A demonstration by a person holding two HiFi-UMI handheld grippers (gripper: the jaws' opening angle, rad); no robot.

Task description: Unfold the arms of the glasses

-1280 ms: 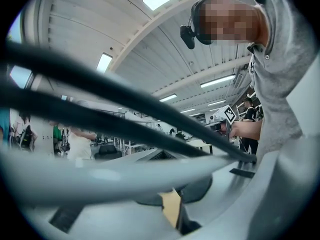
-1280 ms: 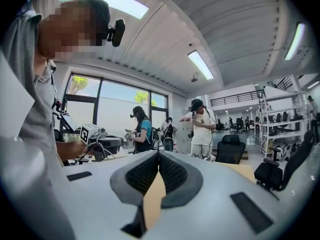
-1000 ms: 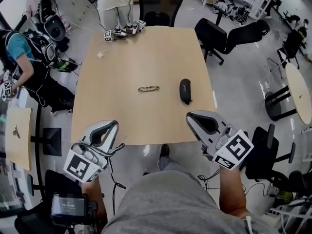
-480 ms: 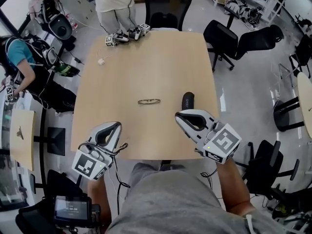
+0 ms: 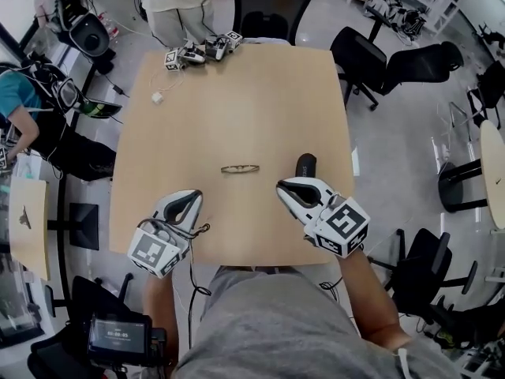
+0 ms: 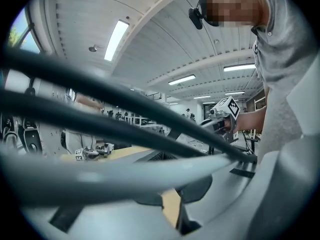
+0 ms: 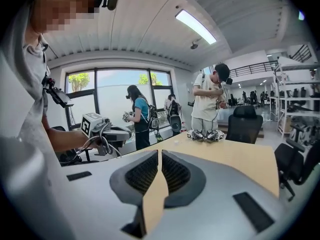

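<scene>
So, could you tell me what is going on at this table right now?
A person holds a gripper in each hand over the near edge of the wooden table. The left gripper and the right gripper are both shut and empty. The glasses lie untouched mid-table, a dark case to their right in the head view. Unfolding has not yet begun.

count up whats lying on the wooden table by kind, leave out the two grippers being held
folded glasses: 1
black glasses case: 1
spare grippers with marker cubes: 2
small white object on a cable: 1
total: 5
</scene>
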